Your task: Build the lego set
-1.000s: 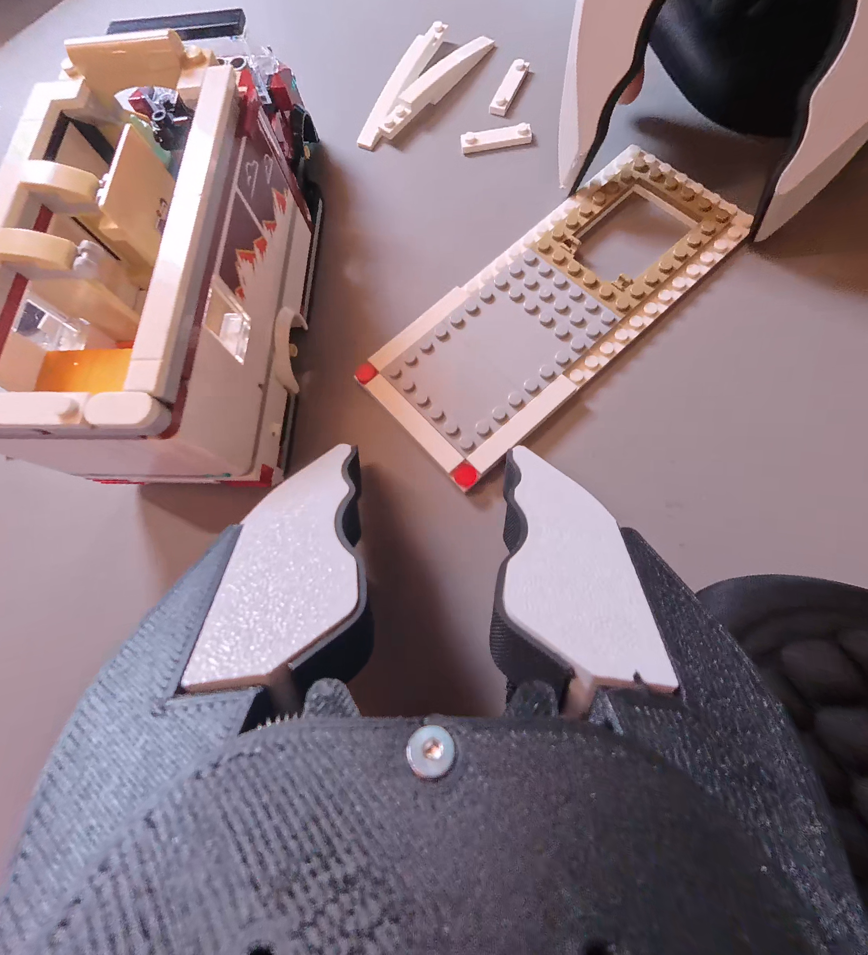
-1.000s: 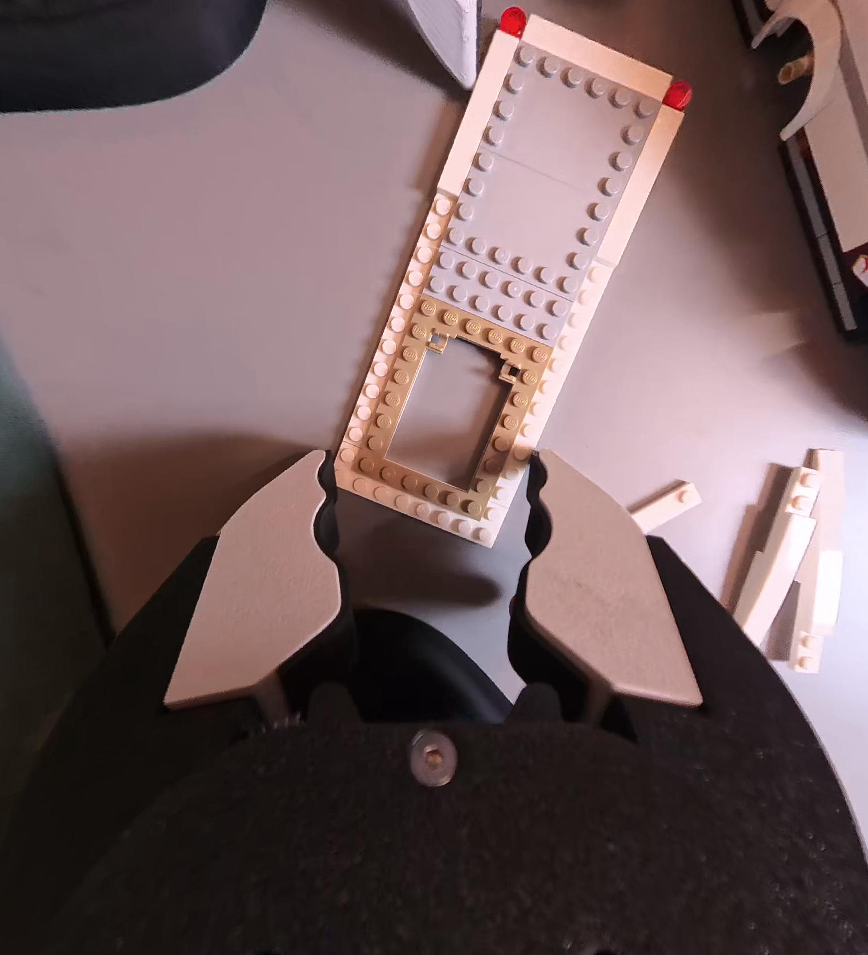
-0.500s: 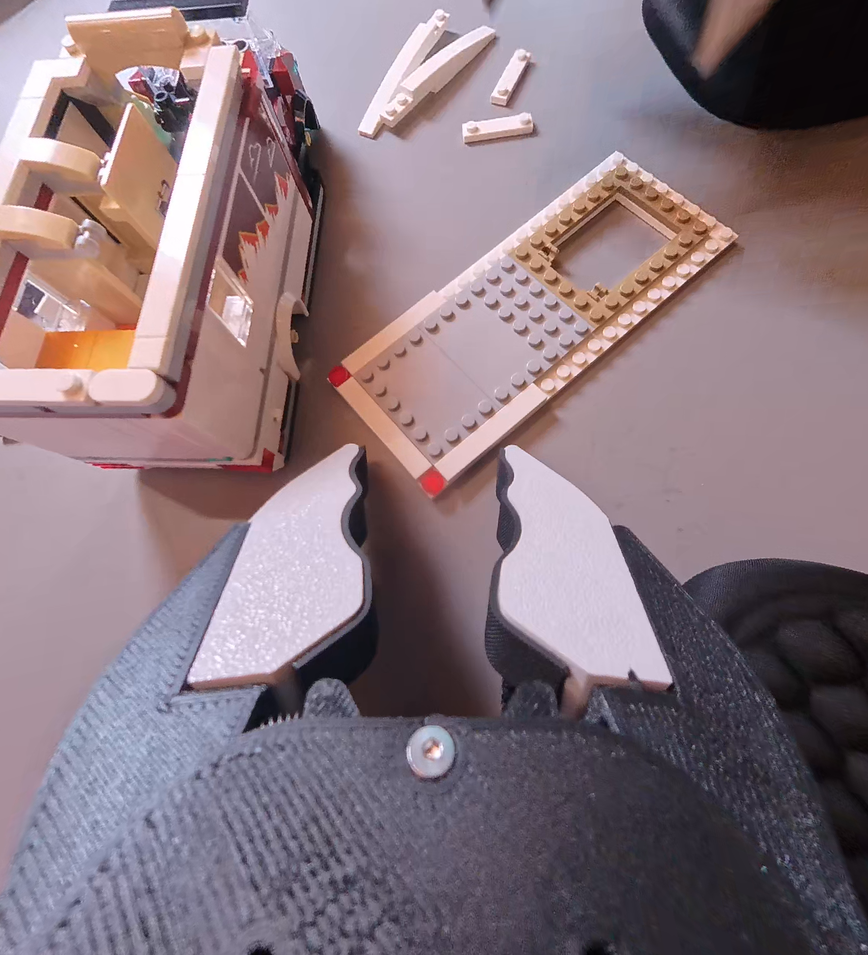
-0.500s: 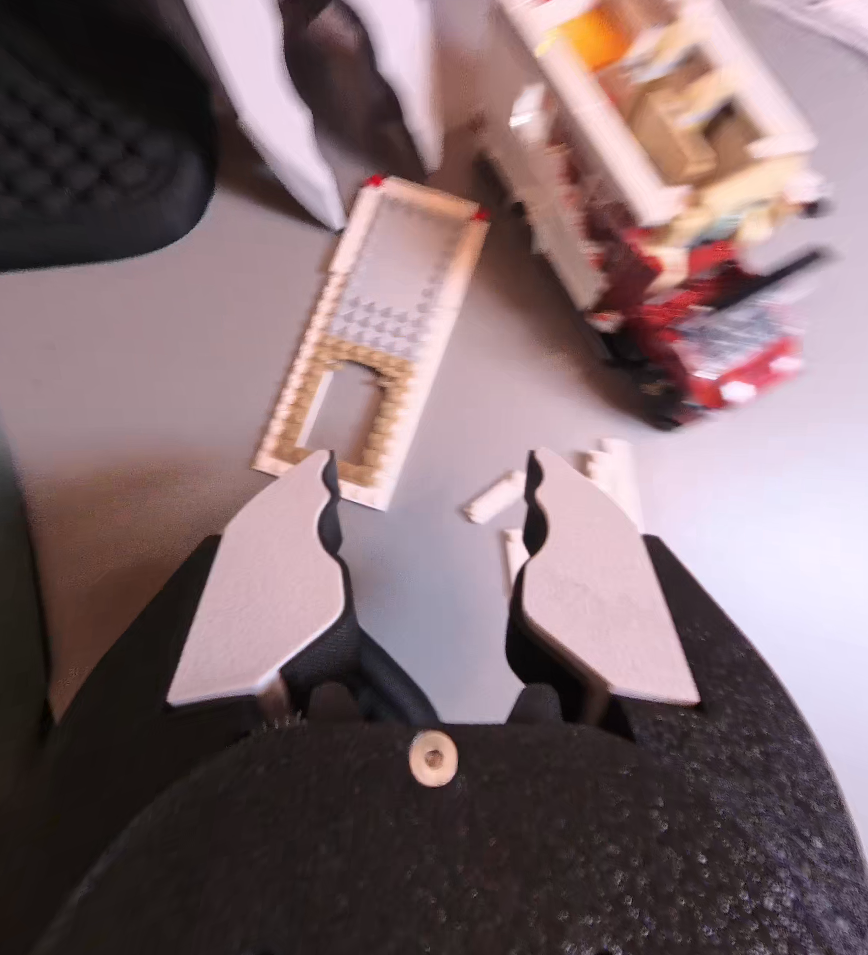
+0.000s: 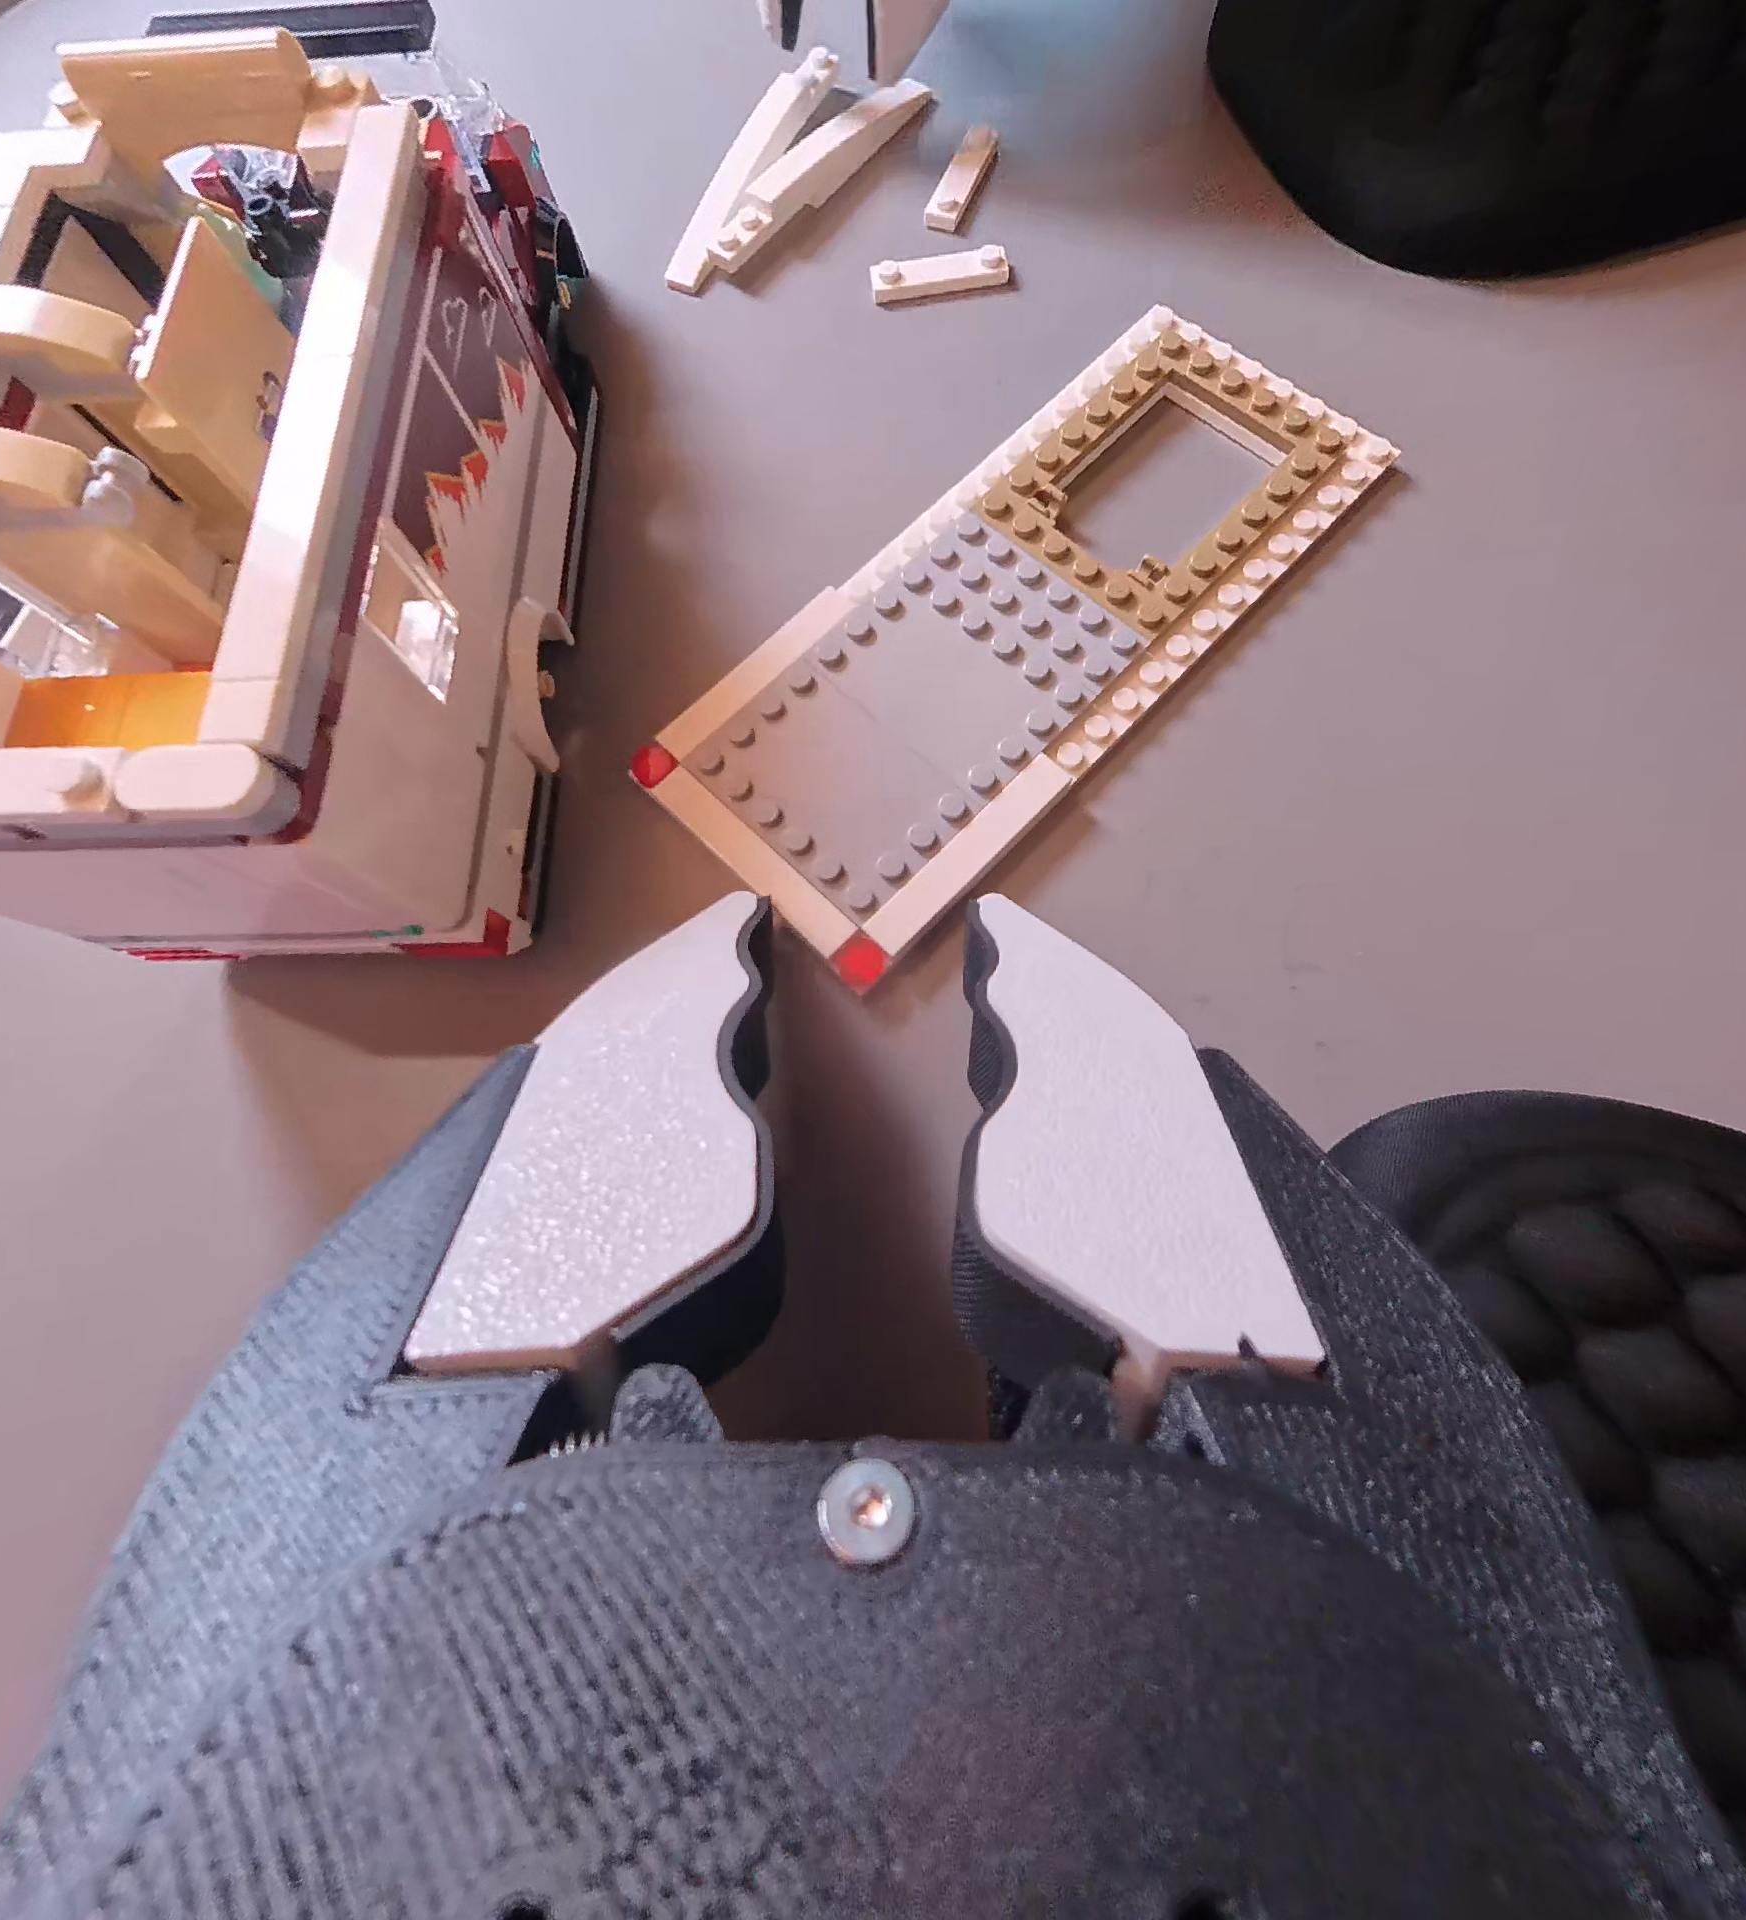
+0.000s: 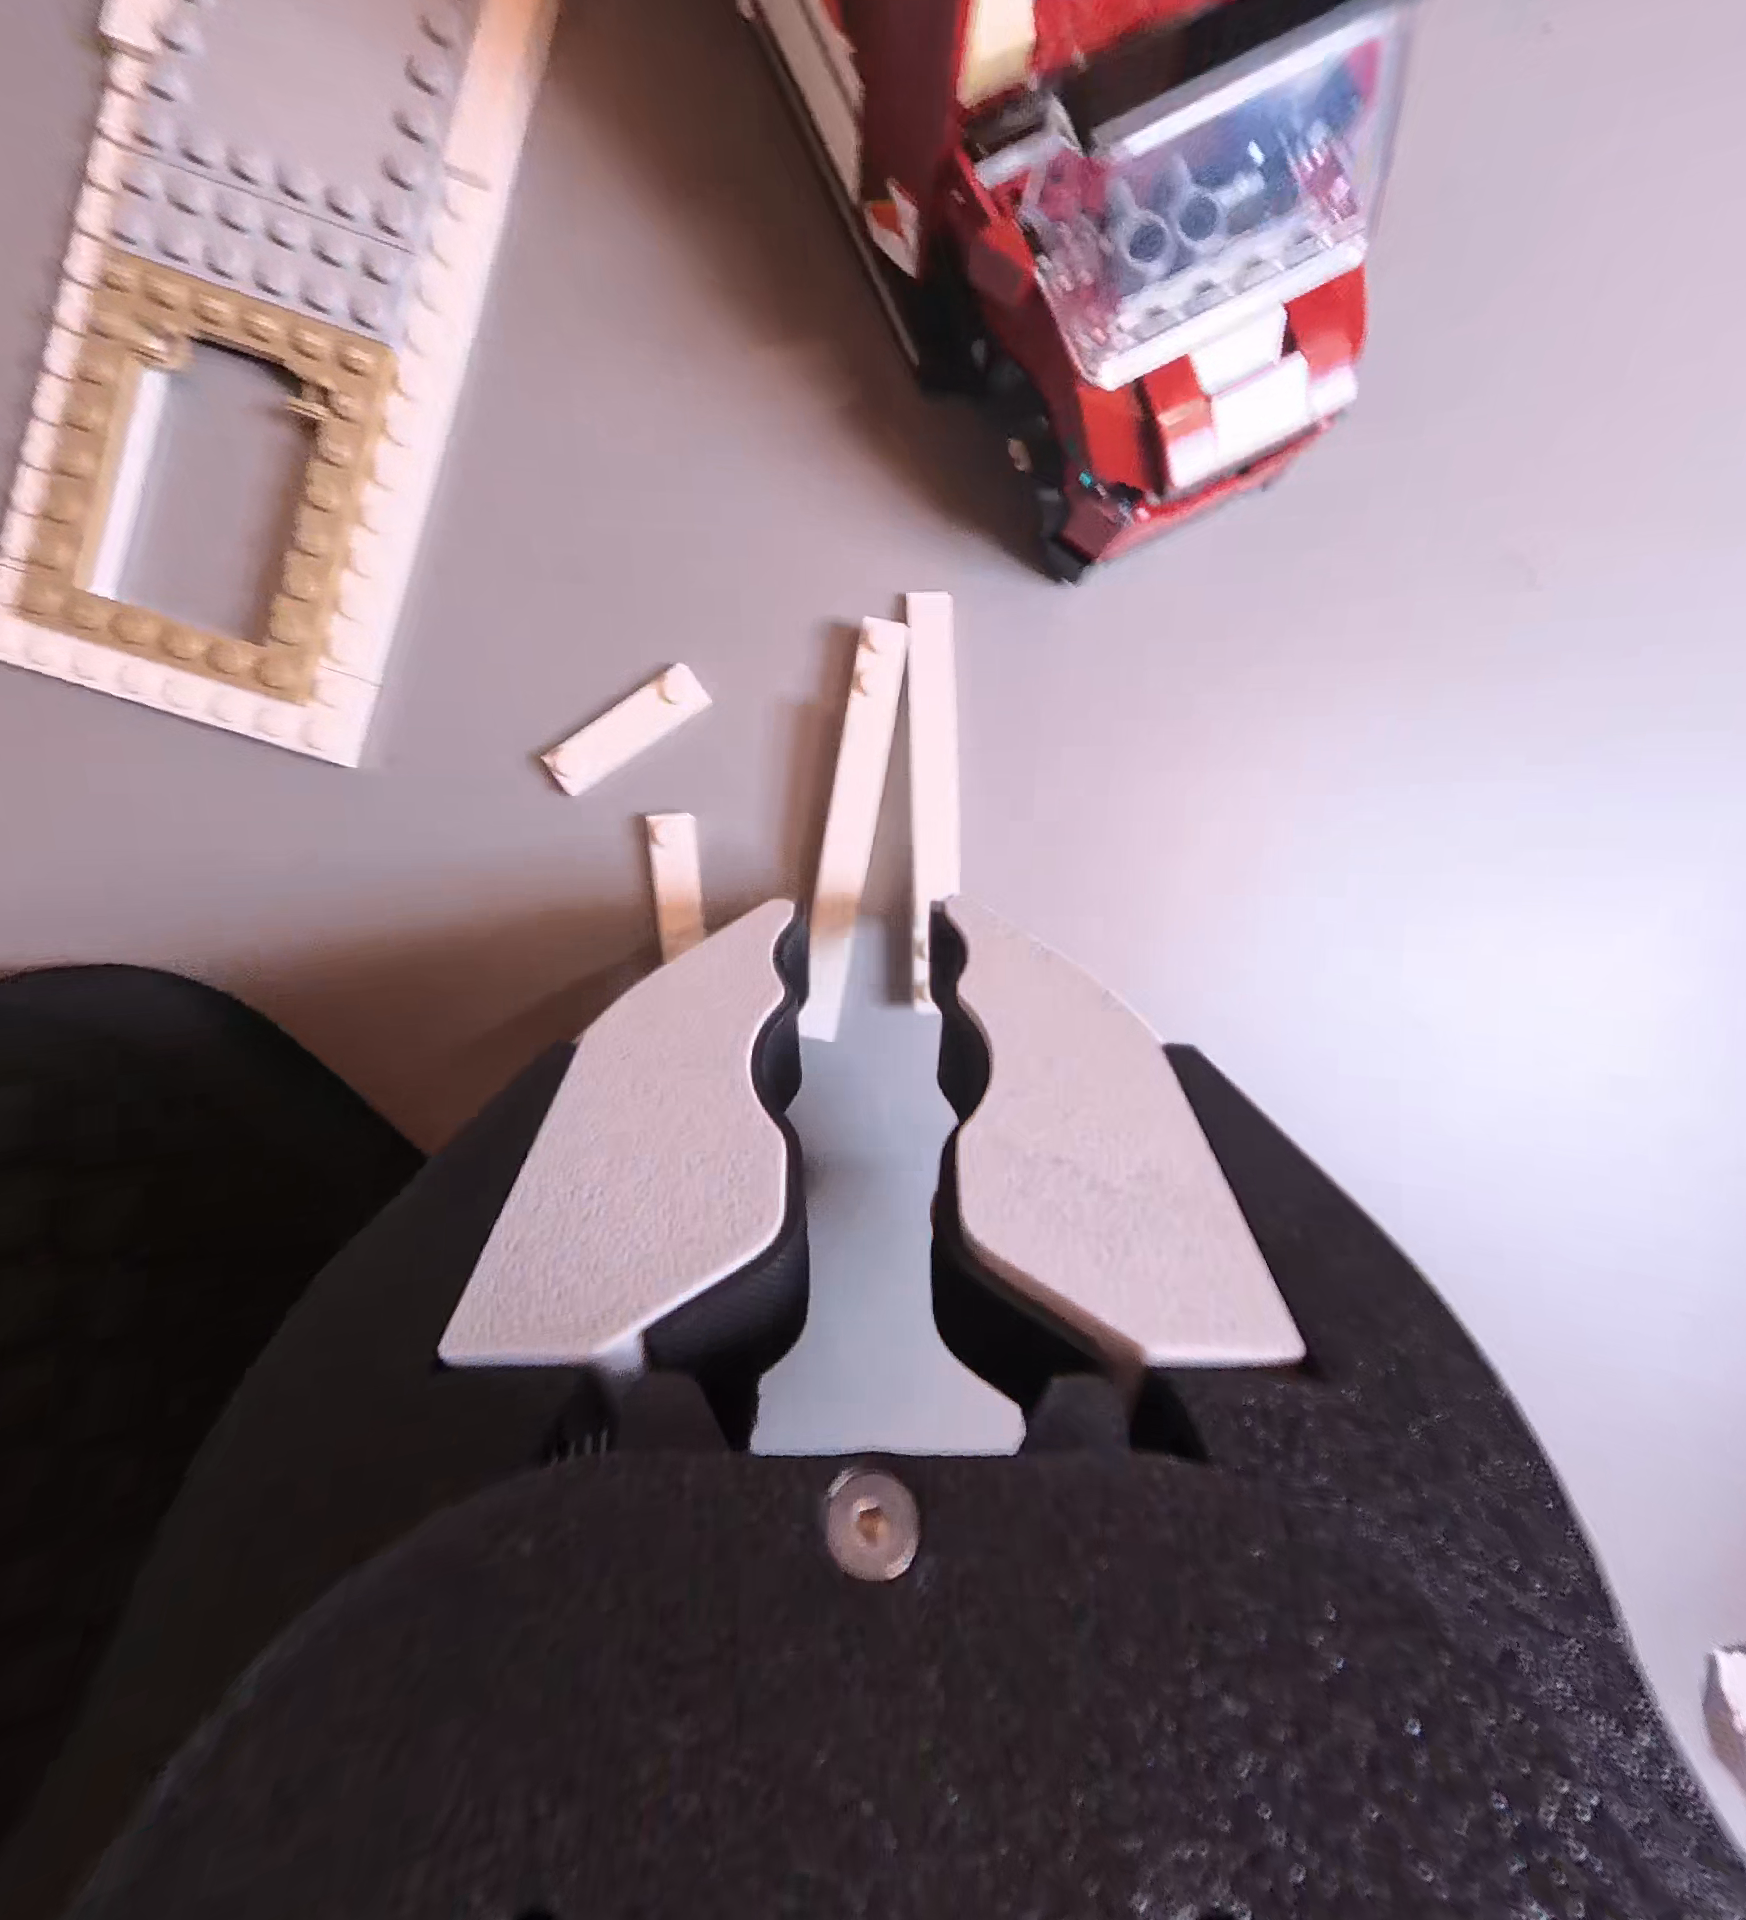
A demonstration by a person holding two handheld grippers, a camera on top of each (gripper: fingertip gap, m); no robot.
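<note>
left gripper (image 5: 864,935) hangs low over the grey table (image 5: 1471,831), jaws apart with nothing between the pads. just ahead of its fingertips, in line with the gap but not touching either finger, sits the red corner stud (image 5: 858,958) of the flat studded plate (image 5: 952,707), which has a white border, a grey middle and a tan frame round a rectangular hole at its far end. the plate lies flat, angled away to the right. left of it, close but apart, stands the cream and dark-red brick van (image 5: 225,520), roof off, interior showing.

over to the right gripper (image 6: 864,935): jaws narrow, not closed. two long white curved pieces (image 6: 853,810) lie in a v on the table, and their spread near ends sit right between the fingertips, one against each side. whether the pads actually press on them i cannot tell, as the view is blurred there. two short white plates (image 6: 625,727) lie just to the left, loose. the van's red nose is far right in this view and the studded plate far left.

a black padded cushion (image 5: 1627,1403) sits near right, another at the far right.
</note>
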